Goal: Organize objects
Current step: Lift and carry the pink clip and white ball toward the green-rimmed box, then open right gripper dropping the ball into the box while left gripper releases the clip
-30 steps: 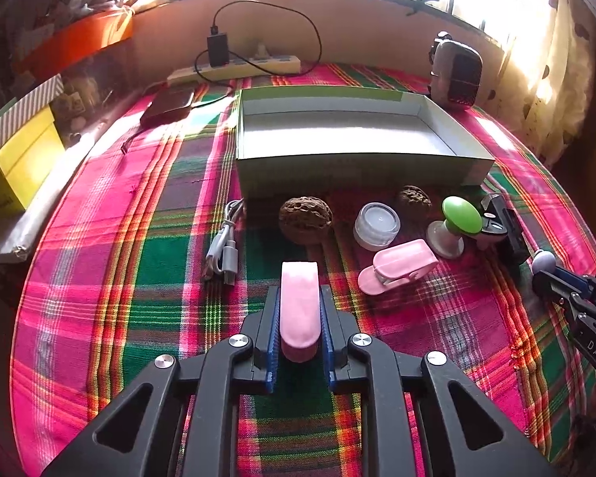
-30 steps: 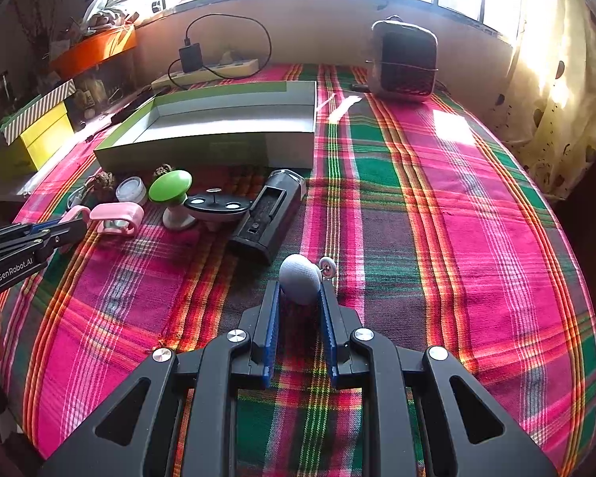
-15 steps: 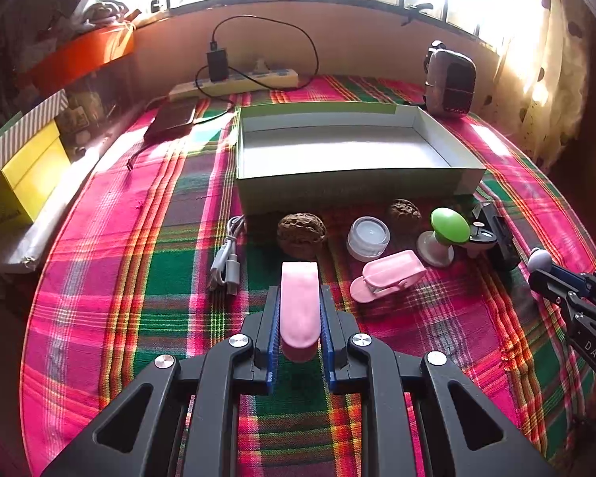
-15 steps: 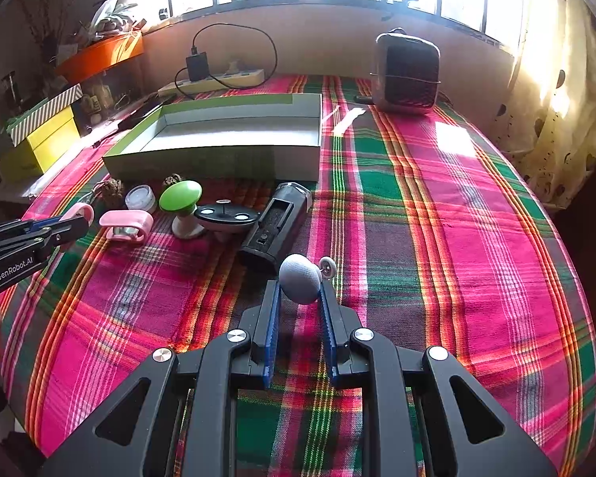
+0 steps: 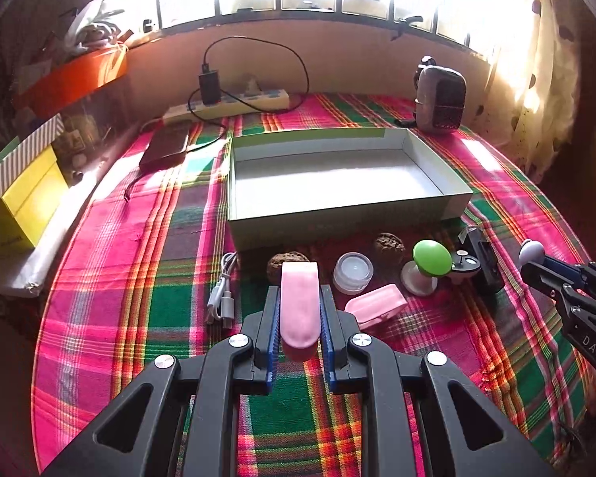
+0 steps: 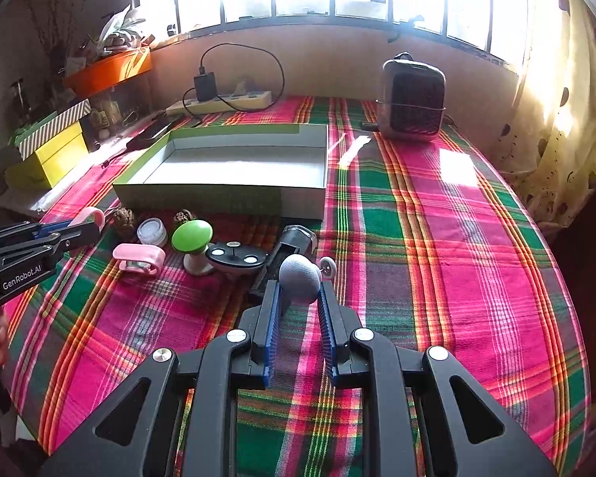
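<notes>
1. Two objects are held, one per gripper. The left gripper has its fingers narrowed onto a pink oblong piece, which lies lengthwise between the blue pads; its far end projects past the fingertips and its near end sits deep in the gap.
2. The right gripper has its fingers closed on a grey rounded object, gripped at the fingertips only, with most of its body above and beyond the pads.
3. Both held objects are above the plaid tablecloth, near the row of loose items.
4. The row runs, left to right: a white cable, a large walnut partly hidden behind the pink piece, a clear lidded jar, a small walnut, a green mushroom-shaped item and a black device.
5. A pink clip lies just near of the jar.
6. A small white wheel-like part lies just right of the grey object.
7. An open shallow box stands directly beyond the row, interior unoccupied.
8. Farther back: a power strip with a charger at the wall, a dark flat device at far left and a small heater at far right.
</notes>
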Demonstrator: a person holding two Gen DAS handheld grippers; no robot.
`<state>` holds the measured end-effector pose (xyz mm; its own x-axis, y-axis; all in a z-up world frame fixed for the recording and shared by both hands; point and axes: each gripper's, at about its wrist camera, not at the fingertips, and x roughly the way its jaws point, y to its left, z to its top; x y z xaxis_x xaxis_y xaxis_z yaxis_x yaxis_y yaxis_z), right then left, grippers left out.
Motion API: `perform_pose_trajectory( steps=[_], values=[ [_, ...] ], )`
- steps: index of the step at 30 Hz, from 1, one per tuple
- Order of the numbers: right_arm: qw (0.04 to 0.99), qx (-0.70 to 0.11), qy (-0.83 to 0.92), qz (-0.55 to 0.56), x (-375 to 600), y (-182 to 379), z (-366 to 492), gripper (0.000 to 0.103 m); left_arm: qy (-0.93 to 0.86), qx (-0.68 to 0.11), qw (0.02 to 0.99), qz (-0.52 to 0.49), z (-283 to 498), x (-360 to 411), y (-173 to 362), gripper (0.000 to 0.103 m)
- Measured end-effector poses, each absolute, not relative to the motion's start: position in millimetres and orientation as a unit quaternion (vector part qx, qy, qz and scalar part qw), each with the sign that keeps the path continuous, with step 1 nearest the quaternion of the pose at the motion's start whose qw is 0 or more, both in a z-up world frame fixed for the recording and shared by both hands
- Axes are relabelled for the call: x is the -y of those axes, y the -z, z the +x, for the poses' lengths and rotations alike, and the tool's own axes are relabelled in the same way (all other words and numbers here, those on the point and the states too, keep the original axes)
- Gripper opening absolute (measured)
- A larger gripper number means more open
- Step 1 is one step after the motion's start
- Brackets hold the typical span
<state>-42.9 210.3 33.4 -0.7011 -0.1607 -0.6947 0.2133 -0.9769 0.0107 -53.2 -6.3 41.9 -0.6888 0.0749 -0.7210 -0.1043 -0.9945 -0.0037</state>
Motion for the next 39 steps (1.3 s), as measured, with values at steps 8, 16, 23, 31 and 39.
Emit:
perform_pose_trajectory(
  steps=[8,16,23,31,39],
  values=[
    [0.118,-0.04,0.926,0.355,-202.0,-46.1,-54.3,0.02,-0.92,-0.01,0.067,-0.386,-66.7,3.0,-51.1,0.016],
    [0.136,-0.045,0.928,0.345,-193.7,-55.8,-72.5,0.02,-0.924,-0.013,0.079,-0.375,-86.3,-1.6,-63.2,0.016],
    [0.142,-0.057,0.928,0.341,-186.2,-64.0,-97.0,0.02,-0.921,-0.011,0.082,-0.381,-111.8,-3.2,-63.7,0.016],
    [0.146,-0.075,0.924,0.345,-174.7,-66.2,-138.4,0.02,-0.916,-0.01,0.076,-0.393,-144.5,-0.9,-56.0,0.016],
    [0.156,-0.092,0.918,0.353,-157.6,-60.1,-178.9,0.02,-0.912,-0.019,0.067,-0.404,-175.4,0.9,-47.3,0.016]
  ],
)
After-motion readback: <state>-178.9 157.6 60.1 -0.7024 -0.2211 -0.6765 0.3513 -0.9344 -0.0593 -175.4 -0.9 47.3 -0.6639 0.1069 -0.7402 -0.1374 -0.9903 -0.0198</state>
